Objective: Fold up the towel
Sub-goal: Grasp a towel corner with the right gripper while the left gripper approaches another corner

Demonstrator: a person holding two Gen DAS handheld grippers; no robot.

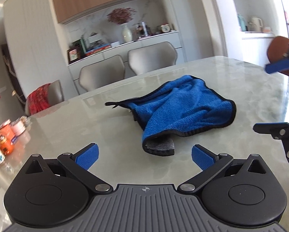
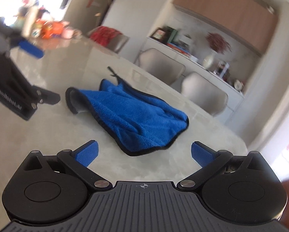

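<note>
towel: the blue towel (image 1: 183,108) lies crumpled in a loose heap on the pale marble-look table (image 1: 109,135), black trim running round its edge; one corner is turned up so the grey underside (image 1: 159,145) shows, and a thin black loop (image 1: 113,104) pokes out at its far left end as my left camera sees it.
my left tongs: my left gripper (image 1: 145,157) hangs above the table just short of the towel's grey corner, jaws spread wide, blue pads (image 1: 88,158) bare, nothing between them, not touching the cloth.
my right tongs: my right gripper (image 2: 144,155) hangs near the towel's other side, over its black-trimmed edge, jaws also spread wide and empty; its pads (image 2: 201,156) are clear of the cloth.
how they see each other: from the left camera my right gripper shows at the right border, one blue finger high and one black finger low; from the right camera my left gripper shows at the left border, blurred.
my hand: a bit of it (image 1: 278,52) shows behind the right tool in the left view.
table, far end: jars and tins (image 1: 7,141) stand at the left edge, well apart from the towel.
behind: two pale chairs (image 1: 152,58) stand at the far side of the table, a third with a red cloth (image 1: 39,98) over it, and a sideboard with a white vase (image 1: 127,32) of dried flowers.
</note>
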